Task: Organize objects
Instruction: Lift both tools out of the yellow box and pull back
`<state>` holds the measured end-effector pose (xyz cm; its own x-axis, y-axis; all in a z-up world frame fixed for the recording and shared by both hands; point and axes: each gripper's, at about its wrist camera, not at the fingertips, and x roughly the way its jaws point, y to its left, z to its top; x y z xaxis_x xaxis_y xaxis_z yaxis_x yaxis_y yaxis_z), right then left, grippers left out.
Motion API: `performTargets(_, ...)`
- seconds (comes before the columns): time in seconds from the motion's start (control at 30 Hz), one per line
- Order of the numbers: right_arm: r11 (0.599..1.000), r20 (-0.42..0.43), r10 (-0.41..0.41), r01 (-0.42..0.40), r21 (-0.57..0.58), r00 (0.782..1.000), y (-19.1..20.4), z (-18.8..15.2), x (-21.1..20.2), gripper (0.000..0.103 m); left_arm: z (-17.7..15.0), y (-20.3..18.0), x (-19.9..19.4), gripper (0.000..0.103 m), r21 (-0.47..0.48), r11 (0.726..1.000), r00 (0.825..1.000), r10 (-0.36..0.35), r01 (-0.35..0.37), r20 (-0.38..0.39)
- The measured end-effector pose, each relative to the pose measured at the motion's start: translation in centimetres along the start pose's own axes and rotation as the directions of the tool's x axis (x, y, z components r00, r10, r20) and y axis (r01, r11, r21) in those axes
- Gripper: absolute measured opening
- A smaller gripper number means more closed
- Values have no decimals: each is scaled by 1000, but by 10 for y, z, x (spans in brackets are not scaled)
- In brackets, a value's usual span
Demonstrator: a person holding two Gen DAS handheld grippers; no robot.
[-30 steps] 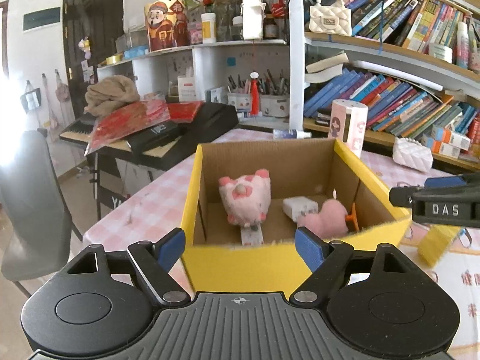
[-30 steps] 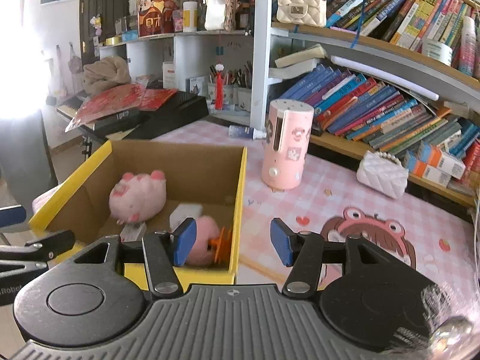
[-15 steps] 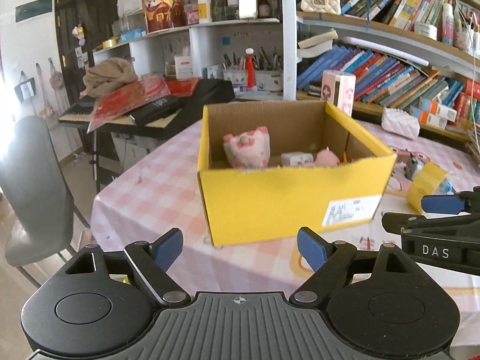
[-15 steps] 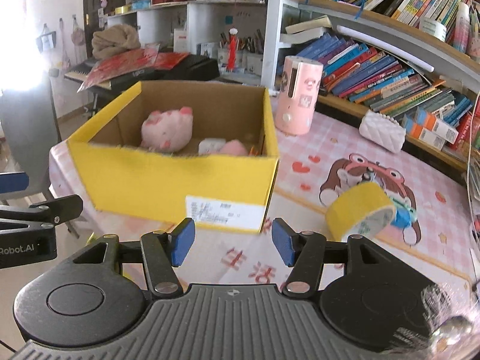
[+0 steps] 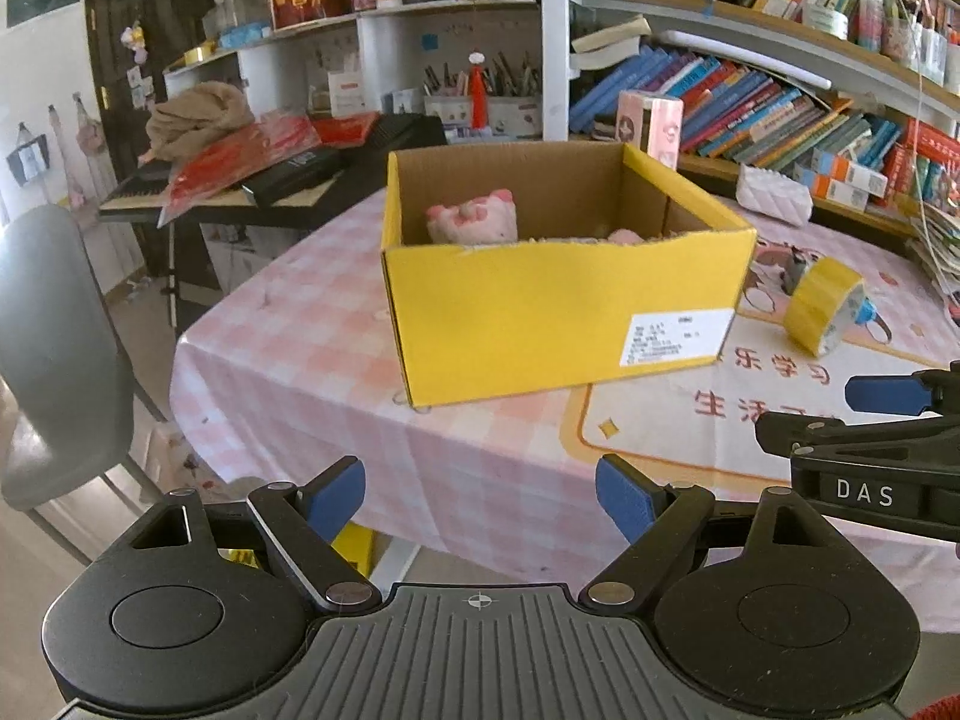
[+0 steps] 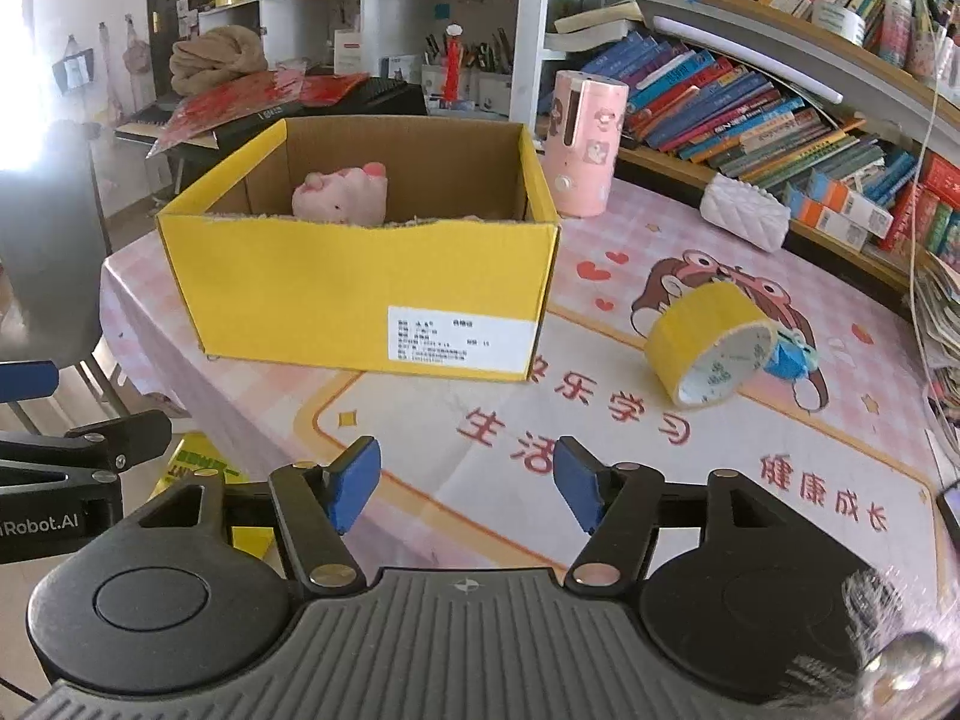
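A yellow cardboard box [image 5: 558, 312] [image 6: 360, 288] stands open on the pink checked table [image 5: 288, 354]. A pink plush pig [image 5: 474, 222] [image 6: 342, 195] sits inside it, with other small items mostly hidden by the box wall. My left gripper [image 5: 480, 495] is open and empty, well back from the box near the table's front edge. My right gripper [image 6: 465, 483] is open and empty over the printed mat [image 6: 720, 456]. A yellow tape roll [image 6: 708, 345] [image 5: 822, 306] lies right of the box.
A pink cylindrical container [image 6: 585, 144] stands behind the box. A white quilted purse [image 6: 747, 219] lies by the bookshelf [image 6: 750, 102]. A grey chair [image 5: 54, 348] stands left of the table. A keyboard with red paper [image 5: 258, 162] is behind.
Both grippers have pulled back and down from over the box to the table's front edge. The box now looks smaller and farther. Both stay open and empty.
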<state>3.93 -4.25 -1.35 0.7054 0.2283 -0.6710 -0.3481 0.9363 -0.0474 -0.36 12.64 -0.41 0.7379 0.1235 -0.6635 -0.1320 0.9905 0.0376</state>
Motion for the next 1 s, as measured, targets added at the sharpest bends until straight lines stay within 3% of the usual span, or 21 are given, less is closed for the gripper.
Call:
performTargets(0.6,992,-26,-91,93,87,995,-17,-34,-28,69,-17,-24,-6,86,66,992,993,-104,107,-48)
performTargets(1.0,962,-54,-204,210,173,978,-53,-51,-43,72,-9,-64,3,86,153,963,975,-213,220,-60)
